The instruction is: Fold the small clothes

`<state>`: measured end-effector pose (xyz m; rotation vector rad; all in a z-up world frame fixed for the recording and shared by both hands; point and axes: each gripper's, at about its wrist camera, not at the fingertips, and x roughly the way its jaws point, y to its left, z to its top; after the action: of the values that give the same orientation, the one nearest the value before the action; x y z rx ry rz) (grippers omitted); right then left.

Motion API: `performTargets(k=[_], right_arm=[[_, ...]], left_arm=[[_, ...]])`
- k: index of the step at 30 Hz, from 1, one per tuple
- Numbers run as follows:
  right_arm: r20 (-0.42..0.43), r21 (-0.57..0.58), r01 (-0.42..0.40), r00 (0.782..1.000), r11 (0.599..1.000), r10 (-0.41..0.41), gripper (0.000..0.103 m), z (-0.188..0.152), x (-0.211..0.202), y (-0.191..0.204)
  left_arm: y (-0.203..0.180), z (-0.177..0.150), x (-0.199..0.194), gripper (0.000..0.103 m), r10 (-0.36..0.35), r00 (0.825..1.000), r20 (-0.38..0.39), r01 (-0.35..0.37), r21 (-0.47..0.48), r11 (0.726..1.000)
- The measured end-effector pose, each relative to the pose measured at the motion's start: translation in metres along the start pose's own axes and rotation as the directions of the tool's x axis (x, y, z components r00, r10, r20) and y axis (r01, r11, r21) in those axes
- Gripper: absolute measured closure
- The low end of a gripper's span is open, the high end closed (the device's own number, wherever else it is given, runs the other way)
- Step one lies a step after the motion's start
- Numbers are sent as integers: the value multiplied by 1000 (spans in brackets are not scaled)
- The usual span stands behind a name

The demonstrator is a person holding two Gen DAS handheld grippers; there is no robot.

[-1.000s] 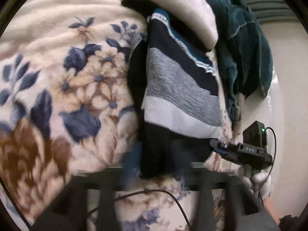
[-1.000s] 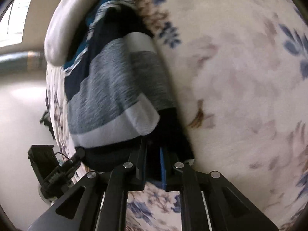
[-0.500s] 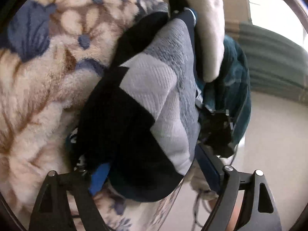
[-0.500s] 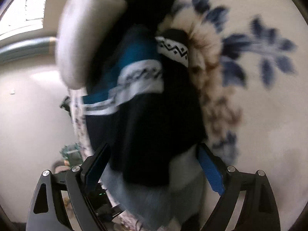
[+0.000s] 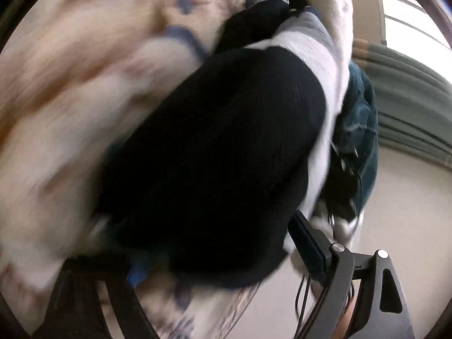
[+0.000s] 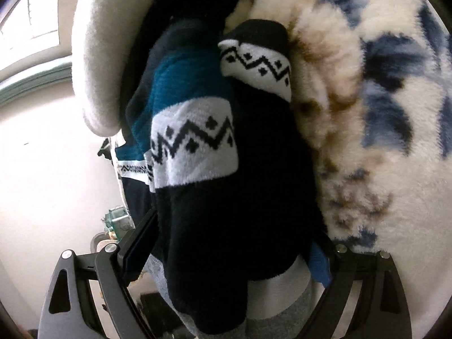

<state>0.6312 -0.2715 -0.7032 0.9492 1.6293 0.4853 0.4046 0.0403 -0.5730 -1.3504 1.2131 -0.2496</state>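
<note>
right gripper [image 6: 226,250] opened, sweater [image 6: 226,212] btwn, blanket [image 6: 381,141]

Right hand-held gripper [image 6: 226,250]: black linkage arms, silver screws, blue pads.

Bright window [image 5: 415,17], pale floor [image 6: 42,169], maybe curtain [image 5: 409,99]

left gripper [image 5: 223,257]: fingers wide apart | black knit garment [image 5: 214,147] between them | floral blanket [image 5: 70,99] beneath
</note>
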Motion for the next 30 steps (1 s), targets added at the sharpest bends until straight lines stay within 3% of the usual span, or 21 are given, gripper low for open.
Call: performTargets(k=[4, 5, 6, 7, 8, 9, 13, 16, 19, 21, 23, 25, 26, 27, 28, 29, 30], right_arm=[[3, -19, 18, 1000, 1000, -18, 11, 7, 8, 4], [21, -25, 36, 999, 999, -35, 14, 7, 12, 8], [40, -30, 53, 998, 998, -51, 28, 4, 13, 11], [68, -28, 65, 996, 997, -63, 38, -1, 11, 12], [100, -12, 66, 993, 998, -64, 51, -7, 10, 13], [129, 7, 60, 990, 998, -61, 58, -12, 7, 13], [271, 79, 20, 962, 997, -40, 67, -42, -11, 21], [372, 125, -64, 928, 990, 13, 69, -92, -32, 23], [453, 161, -109, 891, 981, 24, 69, -155, -48, 31], [508, 189, -88, 861, 978, -21, 69, -211, -57, 39], [530, 239, -80, 846, 968, -61, 69, -263, -65, 27], [513, 312, -68, 851, 948, -108, 67, -291, -36, 29], [476, 353, -94, 875, 931, -92, 60, -300, -28, 11], [416, 393, -81, 904, 916, -98, 60, -305, -18, -5], [359, 429, -56, 926, 901, -114, 57, -309, -17, -21], [330, 453, -41, 936, 890, -125, 55, -313, -16, -30], [343, 448, -29, 928, 893, -142, 51, -318, -22, -32]], left_arm=[[-9, 8, -2, 17, -9, 999, 33, 10, -25, 1000], [-8, 10, -5, 17, -16, 999, 41, 18, -36, 999], [-8, 12, -7, 17, -20, 999, 49, 22, -43, 999], [-10, 14, -8, 24, -17, 998, 61, 20, -44, 999], [-14, 17, -12, 45, -15, 997, 76, 17, -23, 1000], [-19, 19, -14, 52, -12, 997, 77, 11, 4, 1000], [-48, 33, -31, 59, -9, 999, 52, 2, 130, 992], [-69, 53, -55, 59, -30, 999, -41, 37, 206, 978], [-86, 66, -76, 59, 5, 988, -156, 43, 306, 951], [-93, 70, -89, 59, 66, 969, -239, 31, 383, 923], [-87, 72, -90, 58, 137, 942, -306, 8, 428, 904], [-65, 77, -86, 57, 264, 901, -343, -76, 475, 877], [-51, 81, -84, 51, 345, 875, -340, -150, 488, 860], [-39, 82, -88, 49, 381, 862, -333, -190, 485, 854], [-31, 83, -92, 47, 399, 857, -325, -217, 476, 852], [-26, 80, -103, 46, 391, 865, -313, -220, 465, 858], [-29, 76, -117, 46, 382, 882, -276, -228, 459, 858]])
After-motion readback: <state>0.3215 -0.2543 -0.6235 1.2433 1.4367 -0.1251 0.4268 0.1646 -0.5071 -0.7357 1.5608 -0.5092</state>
